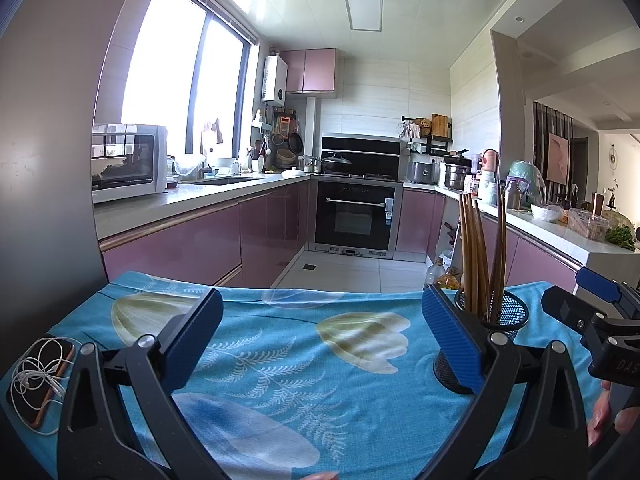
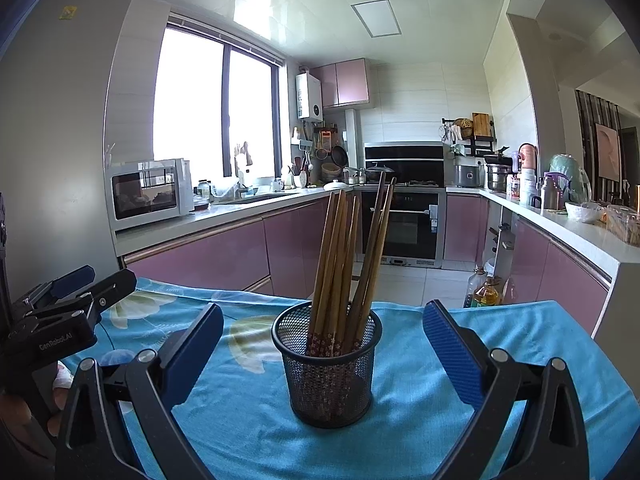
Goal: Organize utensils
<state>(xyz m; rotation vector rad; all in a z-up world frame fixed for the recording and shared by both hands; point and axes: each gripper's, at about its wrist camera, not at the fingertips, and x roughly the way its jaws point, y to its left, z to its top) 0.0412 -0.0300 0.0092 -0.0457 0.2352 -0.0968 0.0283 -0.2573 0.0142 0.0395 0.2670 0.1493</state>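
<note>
A black mesh cup (image 2: 328,376) stands on the blue flowered cloth (image 2: 248,420) and holds several brown wooden chopsticks (image 2: 340,264), upright and leaning. My right gripper (image 2: 323,344) is open and empty, with the cup between and just ahead of its blue pads. My left gripper (image 1: 322,332) is open and empty over bare cloth (image 1: 304,360); the cup (image 1: 500,320) with chopsticks (image 1: 476,252) sits just behind its right pad. Each gripper shows at the edge of the other's view: the right one (image 1: 592,312), the left one (image 2: 72,292).
A phone with coiled white earphones (image 1: 40,380) lies at the cloth's left edge. The table's far edge drops to the kitchen floor. Oil bottles (image 2: 484,288) stand on the floor beyond. Pink cabinets and counters line both sides, an oven (image 2: 404,224) at the back.
</note>
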